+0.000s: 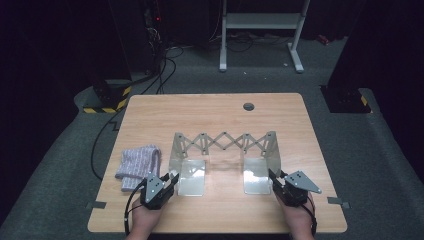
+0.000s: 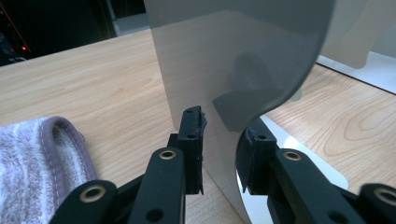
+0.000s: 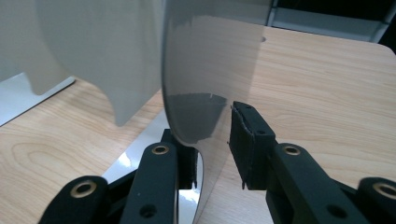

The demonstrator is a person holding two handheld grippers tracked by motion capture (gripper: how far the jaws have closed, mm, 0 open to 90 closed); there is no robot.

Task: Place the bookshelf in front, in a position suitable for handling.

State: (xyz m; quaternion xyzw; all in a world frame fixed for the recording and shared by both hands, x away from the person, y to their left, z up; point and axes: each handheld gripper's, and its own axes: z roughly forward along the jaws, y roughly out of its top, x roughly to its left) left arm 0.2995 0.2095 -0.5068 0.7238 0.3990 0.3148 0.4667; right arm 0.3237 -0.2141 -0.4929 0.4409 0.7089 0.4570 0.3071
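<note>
Dark room, grey carpet, cables trailing off toward the back left; a white stand sits beyond the table. Wood tabletop, mostly bare.

Metal rack stands mid-table: two upright end plates joined by a scissor lattice, each plate with a flat foot reaching toward the near edge. Open wood lies behind it up to the far edge and between the two feet.

Left gripper sits at the near corner of the left end plate. Jaws straddle the plate's edge with gaps on both sides, pads not pressing: released.

Right gripper mirrors it at the right end plate. One jaw lies close behind the plate, the other stands clear of it: also released.

Folded cloth lies just left of the left gripper, near the table's left edge. Both hands are close to the near edge.
</note>
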